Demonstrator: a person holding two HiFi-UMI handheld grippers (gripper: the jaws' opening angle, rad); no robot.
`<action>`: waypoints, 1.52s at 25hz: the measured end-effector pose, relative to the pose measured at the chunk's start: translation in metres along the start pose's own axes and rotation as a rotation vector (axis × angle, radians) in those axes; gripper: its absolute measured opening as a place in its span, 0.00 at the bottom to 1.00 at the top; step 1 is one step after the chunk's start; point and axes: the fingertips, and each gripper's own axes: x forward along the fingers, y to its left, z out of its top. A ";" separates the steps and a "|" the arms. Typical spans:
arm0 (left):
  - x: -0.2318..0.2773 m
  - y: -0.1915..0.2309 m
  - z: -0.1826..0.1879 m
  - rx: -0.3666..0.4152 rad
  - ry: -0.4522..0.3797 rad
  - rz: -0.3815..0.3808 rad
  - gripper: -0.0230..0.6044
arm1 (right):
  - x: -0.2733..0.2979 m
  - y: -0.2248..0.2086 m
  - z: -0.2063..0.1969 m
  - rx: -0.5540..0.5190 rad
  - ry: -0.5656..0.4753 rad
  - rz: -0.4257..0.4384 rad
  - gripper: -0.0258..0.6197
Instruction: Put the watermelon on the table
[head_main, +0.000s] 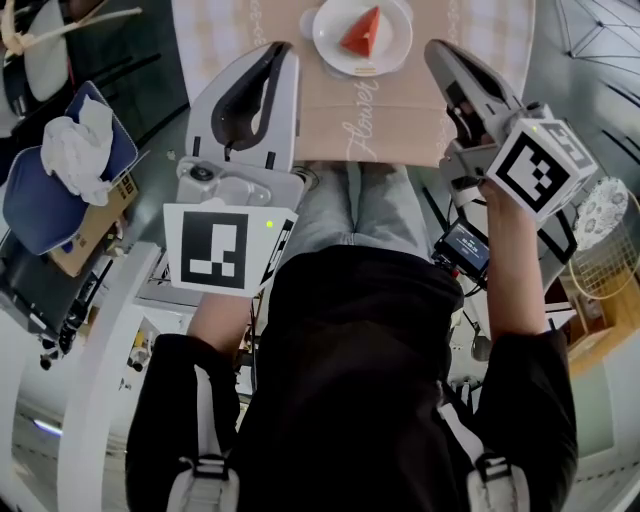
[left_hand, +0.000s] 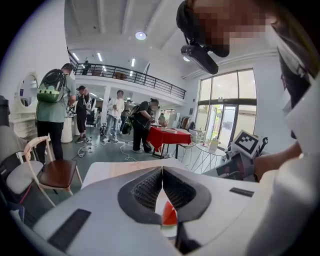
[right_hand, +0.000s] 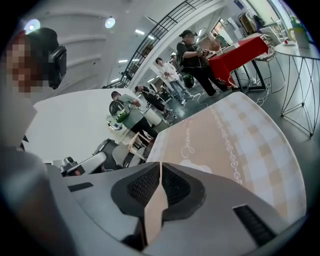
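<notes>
A red watermelon slice (head_main: 364, 34) lies on a white plate (head_main: 330, 20) at the middle of a table with a beige cloth (head_main: 400, 110). My left gripper (head_main: 280, 48) hovers left of the plate, and my right gripper (head_main: 436, 48) hovers right of it. Neither touches the plate. In the left gripper view the left gripper (left_hand: 162, 170) is shut and empty, and the watermelon slice (left_hand: 169, 216) shows below through the gap behind the pads. The right gripper (right_hand: 160, 165) in its own view is shut too, with nothing between the pads, over the table cloth (right_hand: 235, 140).
Left of me a blue cushion (head_main: 35, 205) with a white cloth sits on a cardboard box (head_main: 85, 240). A wire basket (head_main: 605, 250) stands at the right. Several people (left_hand: 50, 115), a chair (left_hand: 55, 172) and a red-covered table (left_hand: 170, 136) are beyond.
</notes>
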 end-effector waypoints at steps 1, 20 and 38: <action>-0.002 -0.002 0.006 0.005 -0.011 -0.002 0.06 | -0.003 0.006 0.004 -0.007 -0.005 0.011 0.08; -0.040 -0.024 0.075 0.032 -0.107 -0.002 0.06 | -0.054 0.099 0.028 -0.097 -0.065 0.136 0.07; -0.076 -0.051 0.130 0.067 -0.172 0.024 0.06 | -0.089 0.157 0.049 -0.173 -0.100 0.220 0.07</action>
